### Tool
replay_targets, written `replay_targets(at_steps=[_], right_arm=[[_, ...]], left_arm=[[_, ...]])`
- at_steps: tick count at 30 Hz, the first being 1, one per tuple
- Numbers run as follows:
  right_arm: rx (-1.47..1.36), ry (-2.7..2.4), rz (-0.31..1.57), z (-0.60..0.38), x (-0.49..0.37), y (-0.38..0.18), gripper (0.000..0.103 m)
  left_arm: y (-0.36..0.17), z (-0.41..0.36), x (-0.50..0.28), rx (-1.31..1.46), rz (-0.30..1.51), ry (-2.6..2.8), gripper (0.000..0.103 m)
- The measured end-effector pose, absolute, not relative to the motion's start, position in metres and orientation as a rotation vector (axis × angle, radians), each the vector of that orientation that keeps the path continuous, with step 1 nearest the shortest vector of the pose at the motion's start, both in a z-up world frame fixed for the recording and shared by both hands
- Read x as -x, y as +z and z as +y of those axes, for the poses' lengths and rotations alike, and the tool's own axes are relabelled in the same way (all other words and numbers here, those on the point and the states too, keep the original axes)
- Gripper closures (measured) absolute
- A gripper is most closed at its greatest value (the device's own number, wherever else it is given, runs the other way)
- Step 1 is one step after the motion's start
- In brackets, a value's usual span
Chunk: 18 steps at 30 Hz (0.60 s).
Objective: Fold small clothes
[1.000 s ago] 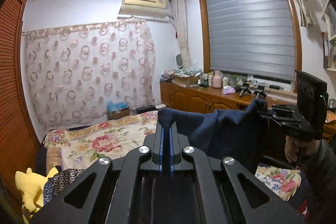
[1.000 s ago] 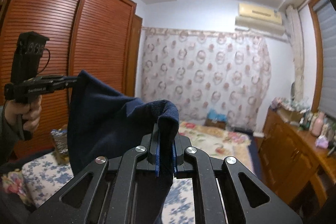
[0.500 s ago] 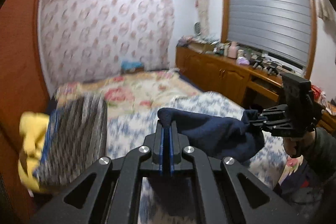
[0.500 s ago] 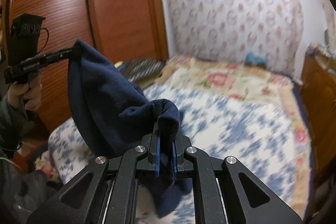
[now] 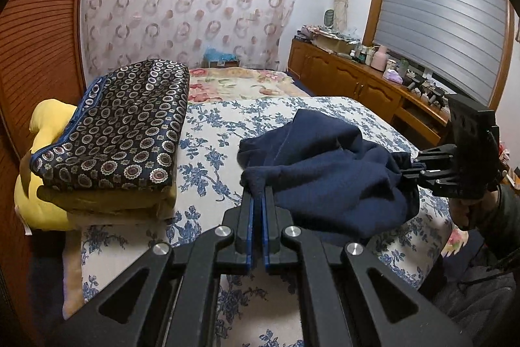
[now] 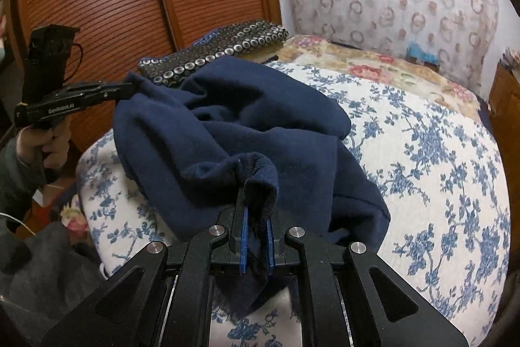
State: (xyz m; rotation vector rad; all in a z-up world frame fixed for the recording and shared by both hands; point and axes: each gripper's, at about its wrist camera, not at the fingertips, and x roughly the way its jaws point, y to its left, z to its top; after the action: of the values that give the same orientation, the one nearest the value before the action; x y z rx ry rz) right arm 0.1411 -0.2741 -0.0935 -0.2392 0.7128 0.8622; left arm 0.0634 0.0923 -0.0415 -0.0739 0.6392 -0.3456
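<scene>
We find our left gripper [image 5: 257, 197] clamped on one edge of the navy garment [image 5: 328, 171] and our right gripper [image 6: 256, 210] clamped on another. The garment lies bunched on the blue-flowered bedspread [image 6: 438, 158], near a stack of folded bedding [image 5: 117, 126].

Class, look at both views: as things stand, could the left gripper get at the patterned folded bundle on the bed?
Probably not yet. The left gripper is shut on the navy garment, so it is occupied, though the patterned bundle lies unobstructed beside it.
</scene>
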Motion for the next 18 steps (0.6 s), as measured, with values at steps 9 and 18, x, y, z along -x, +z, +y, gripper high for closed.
replay_targets(at_steps=[9,18], right_arm=[[0.269,0.742,0.631,-0.282,-0.14,-0.086,0.076],[0.192,0.74,0.671,-0.285,-0.162,-0.095,0.043]], left_arm=[[-0.039,0.095,-0.07,0.071,0.629,-0.354,0.102],[-0.042,0.094,-0.07,0.074,0.633,-0.355,0.102]])
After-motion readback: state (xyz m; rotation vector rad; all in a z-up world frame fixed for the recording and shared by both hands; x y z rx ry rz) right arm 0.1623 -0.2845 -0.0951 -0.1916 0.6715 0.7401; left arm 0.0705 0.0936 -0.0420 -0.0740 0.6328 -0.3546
